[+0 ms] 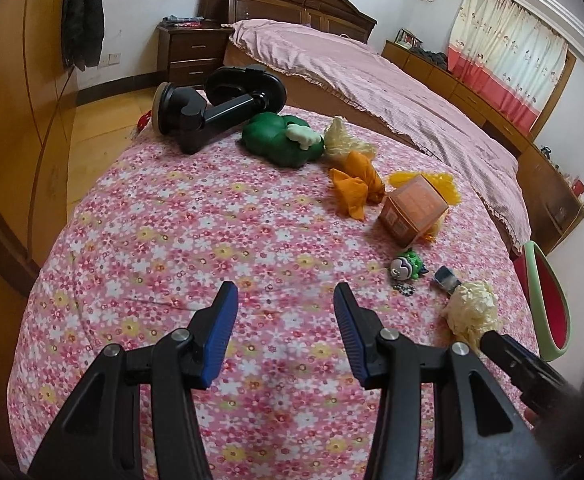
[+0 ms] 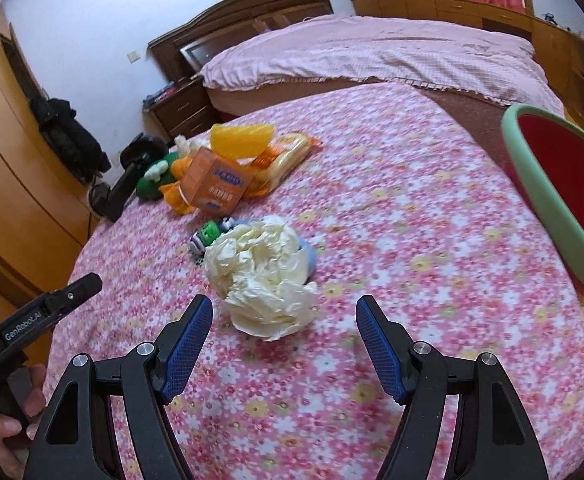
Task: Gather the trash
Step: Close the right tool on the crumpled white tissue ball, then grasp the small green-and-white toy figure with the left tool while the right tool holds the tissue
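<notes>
A crumpled cream paper wad (image 2: 265, 276) lies on the pink floral cloth (image 2: 412, 260), just ahead of my right gripper (image 2: 283, 312), which is open and empty with the wad close to its tips. The wad also shows in the left wrist view (image 1: 472, 308). My left gripper (image 1: 285, 300) is open and empty over bare cloth (image 1: 211, 220). Farther off lie an orange box (image 1: 412, 210), crumpled orange paper (image 1: 356, 186), another cream wad (image 1: 342, 138) and a yellow wrapper (image 2: 241, 140). A red bin with a green rim (image 2: 564, 200) stands at the right.
A green plush toy (image 1: 281, 140), a black suction-cup mount (image 1: 215, 104), a small figure keychain (image 1: 408, 270) and a bread packet (image 2: 287, 158) lie on the cloth. Behind are a bed with a pink cover (image 1: 372, 76), a nightstand (image 1: 191, 50) and wooden cabinets.
</notes>
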Available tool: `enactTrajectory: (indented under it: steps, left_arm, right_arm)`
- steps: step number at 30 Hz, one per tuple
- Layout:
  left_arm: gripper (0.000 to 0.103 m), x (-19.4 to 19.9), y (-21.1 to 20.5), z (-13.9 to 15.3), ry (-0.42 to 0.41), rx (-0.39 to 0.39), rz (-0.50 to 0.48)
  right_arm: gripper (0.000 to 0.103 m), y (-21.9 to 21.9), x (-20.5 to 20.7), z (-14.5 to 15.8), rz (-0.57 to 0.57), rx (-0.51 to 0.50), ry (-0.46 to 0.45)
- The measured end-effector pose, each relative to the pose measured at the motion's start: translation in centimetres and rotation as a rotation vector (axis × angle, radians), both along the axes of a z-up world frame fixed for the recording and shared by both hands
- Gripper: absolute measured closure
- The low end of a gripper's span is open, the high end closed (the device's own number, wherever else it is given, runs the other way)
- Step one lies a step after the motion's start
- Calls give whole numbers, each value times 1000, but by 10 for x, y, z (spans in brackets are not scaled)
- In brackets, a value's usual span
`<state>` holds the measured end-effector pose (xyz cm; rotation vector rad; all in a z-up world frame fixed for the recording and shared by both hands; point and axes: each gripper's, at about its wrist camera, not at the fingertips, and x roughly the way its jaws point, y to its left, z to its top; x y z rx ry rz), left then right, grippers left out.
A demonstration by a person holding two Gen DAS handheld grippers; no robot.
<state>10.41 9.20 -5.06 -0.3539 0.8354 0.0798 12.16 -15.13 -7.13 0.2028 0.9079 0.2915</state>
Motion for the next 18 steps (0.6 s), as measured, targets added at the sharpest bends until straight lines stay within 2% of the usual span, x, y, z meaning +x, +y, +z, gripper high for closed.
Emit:
enactTrajectory:
  steps: [5,6,7,8,10,18]
  left_arm:
    - [53,3,-2,-1,0,-6,-20]
    - [53,4,-3,-1,0,-6,-25]
    - [53,6,-4,-2,1,-4,-31]
    - [53,8,-6,-2,1,0,-41]
    - [53,11,-10,-1,2,4,-55]
    - [53,32,-29,-2,19,14,-145]
  right_arm:
    - [28,10,7,-7,11,-5,1]
    - [33,11,7,-8,12,-3,1]
    - [49,12,8,-10,15,-11,4]
    - [57,14,9,-11,22,-18,9]
    - [62,16,9,-13,37,-20,7]
    - [67,10,-2,2,45,-9,-35]
